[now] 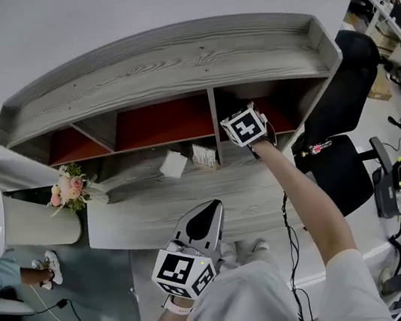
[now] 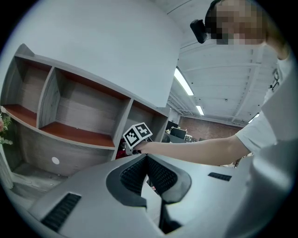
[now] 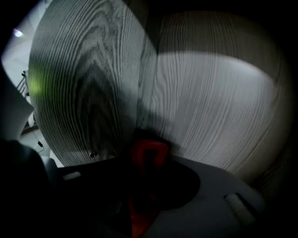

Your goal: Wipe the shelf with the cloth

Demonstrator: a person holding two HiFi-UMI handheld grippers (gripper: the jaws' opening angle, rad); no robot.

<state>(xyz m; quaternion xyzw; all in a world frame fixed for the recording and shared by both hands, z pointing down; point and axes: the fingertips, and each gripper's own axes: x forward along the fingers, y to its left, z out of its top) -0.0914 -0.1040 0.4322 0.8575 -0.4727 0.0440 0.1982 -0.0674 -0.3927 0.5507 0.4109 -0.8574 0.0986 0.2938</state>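
While the right gripper (image 1: 250, 126) reaches into the right-hand compartment of the shelf (image 1: 169, 62), its jaws are clamped on a red cloth (image 3: 149, 155). The cloth sits right at the compartment's grey wood-grain wall, though the dim light there hides whether it actually touches. The left gripper (image 2: 145, 159) hangs low in front of the person's body, well apart from the shelf, jaws together with nothing between them; a white block (image 1: 173, 163) lies on the ledge under the compartments, and flowers (image 1: 68, 187) show near the shelf's left end.
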